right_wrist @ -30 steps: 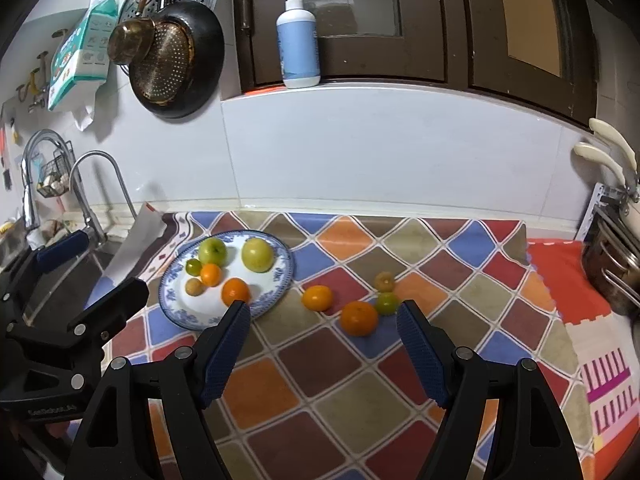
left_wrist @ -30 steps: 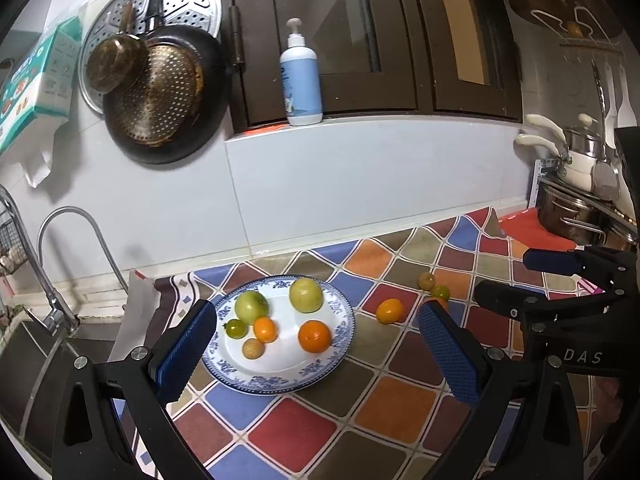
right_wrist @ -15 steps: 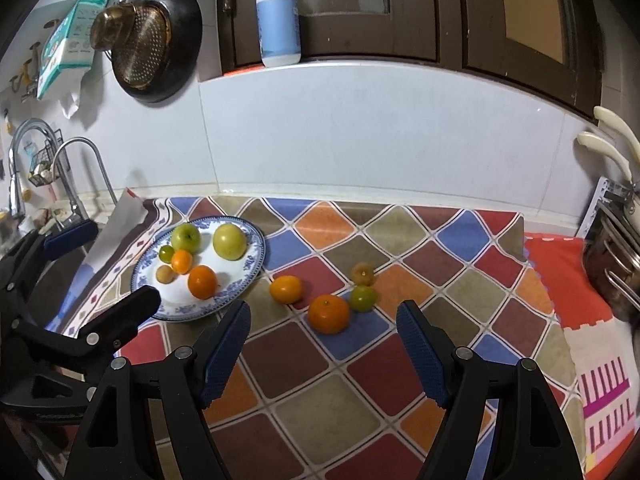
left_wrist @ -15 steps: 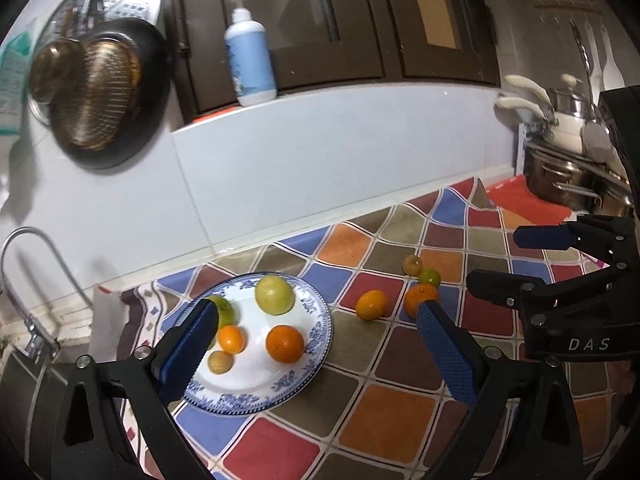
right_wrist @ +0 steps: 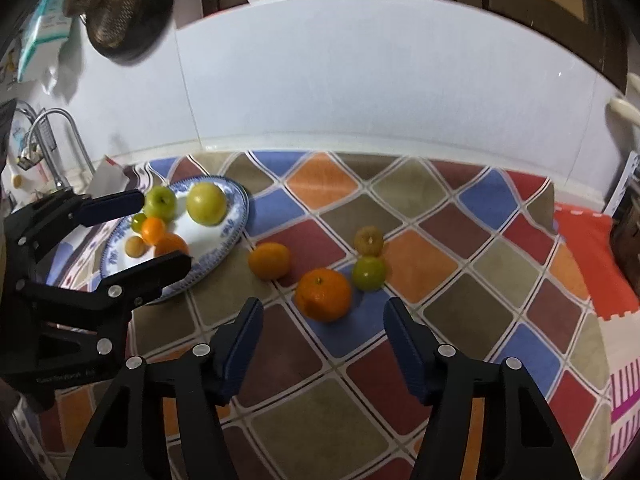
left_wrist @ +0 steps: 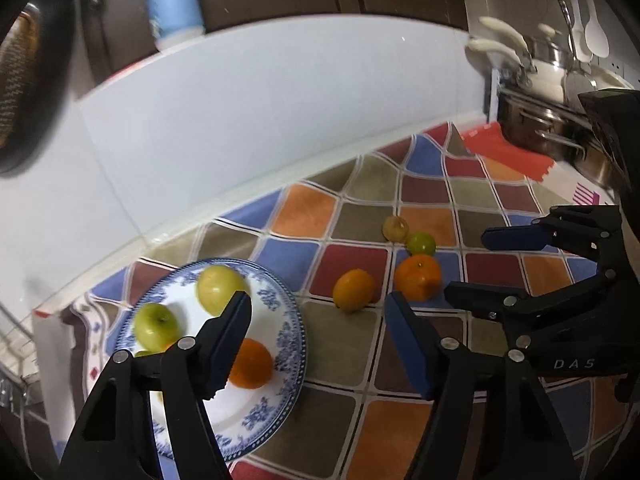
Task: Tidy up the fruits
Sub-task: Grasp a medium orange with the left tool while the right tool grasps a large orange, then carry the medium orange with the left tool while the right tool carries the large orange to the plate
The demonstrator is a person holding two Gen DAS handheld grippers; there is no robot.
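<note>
A blue-and-white plate (left_wrist: 280,396) (right_wrist: 236,220) holds a green apple (left_wrist: 155,326), a yellow-green apple (left_wrist: 218,288), an orange (left_wrist: 250,364) and smaller fruit. Loose on the checked cloth lie a yellow-orange citrus (left_wrist: 354,290) (right_wrist: 269,261), a mandarin (left_wrist: 418,276) (right_wrist: 323,294), a small green fruit (right_wrist: 369,273) and a brownish one (right_wrist: 369,240). My left gripper (left_wrist: 318,304) (right_wrist: 164,229) hovers over the plate's right edge, its jaws closing with nothing between them. My right gripper (right_wrist: 323,308) (left_wrist: 468,264) is just short of the mandarin, jaws closing, pads not touching it.
A white tiled wall backs the counter, with a pump bottle (left_wrist: 172,4) on the ledge above. Pans (right_wrist: 120,16) hang at upper left, and a tap (right_wrist: 52,136) and sink are at the left. Steel pots (left_wrist: 552,128) stand at the right beside a red mat (right_wrist: 584,264).
Both grippers have come down and closer to the cloth, and both pairs of jaws have narrowed. The left view has swung from the plate toward the loose fruit.
</note>
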